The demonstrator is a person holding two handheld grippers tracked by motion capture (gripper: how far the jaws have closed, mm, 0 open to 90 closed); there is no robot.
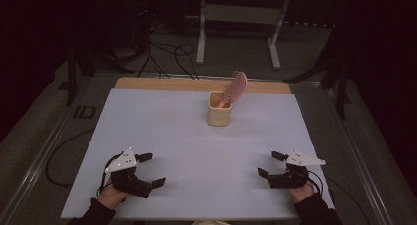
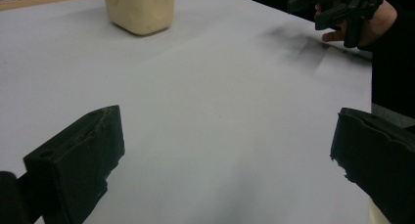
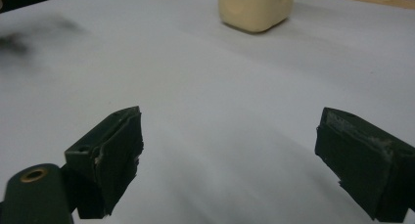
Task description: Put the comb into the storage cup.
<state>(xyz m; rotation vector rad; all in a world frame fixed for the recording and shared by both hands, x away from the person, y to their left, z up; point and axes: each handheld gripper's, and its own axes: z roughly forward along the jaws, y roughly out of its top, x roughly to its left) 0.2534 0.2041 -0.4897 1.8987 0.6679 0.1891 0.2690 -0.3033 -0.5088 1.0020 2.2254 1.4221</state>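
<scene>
A cream square cup [image 1: 219,109] stands upright at the back middle of the white mat [image 1: 196,151], with a pink hairbrush [image 1: 235,89] leaning out of it, head up and to the right. The cup's base is at the top of the left gripper view [image 2: 139,9] and of the right gripper view [image 3: 255,8]. My left gripper [image 1: 151,169] rests near the front left of the mat, open and holding nothing. Near the front right, my right gripper [image 1: 272,164] is open too and holds nothing. The left gripper view also catches the right gripper [image 2: 337,9] in a hand.
A strip of wooden tabletop [image 1: 201,84] runs behind the mat. Beyond the table are cables [image 1: 162,53] on the floor and a white metal stand [image 1: 238,28]. A dark room surrounds the table. A person's forearms enter from the bottom edge.
</scene>
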